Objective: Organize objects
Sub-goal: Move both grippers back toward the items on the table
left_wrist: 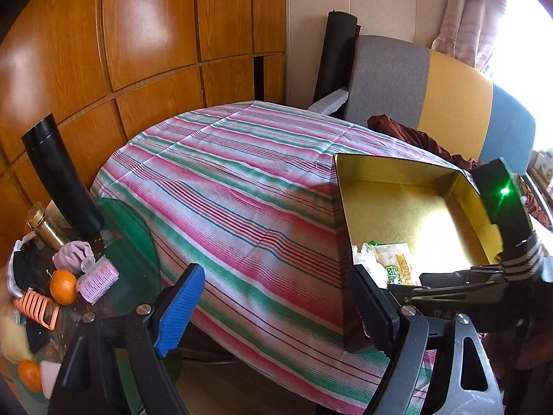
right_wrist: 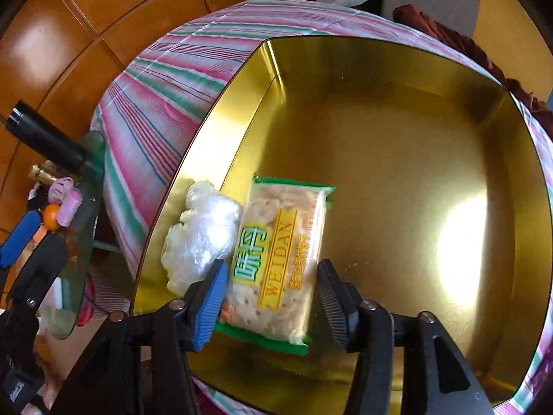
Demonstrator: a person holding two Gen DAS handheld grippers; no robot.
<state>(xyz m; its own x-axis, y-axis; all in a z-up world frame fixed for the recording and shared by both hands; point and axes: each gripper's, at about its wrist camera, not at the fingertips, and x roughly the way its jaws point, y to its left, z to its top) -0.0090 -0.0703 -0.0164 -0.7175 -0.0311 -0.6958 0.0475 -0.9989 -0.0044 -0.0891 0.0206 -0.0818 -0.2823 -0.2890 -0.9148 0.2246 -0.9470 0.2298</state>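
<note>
A gold box point(right_wrist: 397, 110) stands on the striped tablecloth; in the left wrist view it point(left_wrist: 401, 207) is at the right. A green-edged WEIDAN cracker packet point(right_wrist: 276, 259) and a clear plastic-wrapped lump point(right_wrist: 204, 235) lie in its near-left corner. My right gripper point(right_wrist: 273, 301) is open, its jaws straddling the packet's near end without clamping it. My left gripper point(left_wrist: 276, 307) is open and empty over the tablecloth's near edge, left of the box. The packet also shows in the left wrist view point(left_wrist: 394, 259).
A green glass side table point(left_wrist: 138, 242) at the left holds an orange point(left_wrist: 63, 286), a pink hair roller point(left_wrist: 98, 282), a pink cloth wad point(left_wrist: 71, 254), an orange comb point(left_wrist: 38, 307), a gold-capped bottle point(left_wrist: 45, 230) and a black tube point(left_wrist: 58, 176). A chair point(left_wrist: 432, 93) stands behind the table.
</note>
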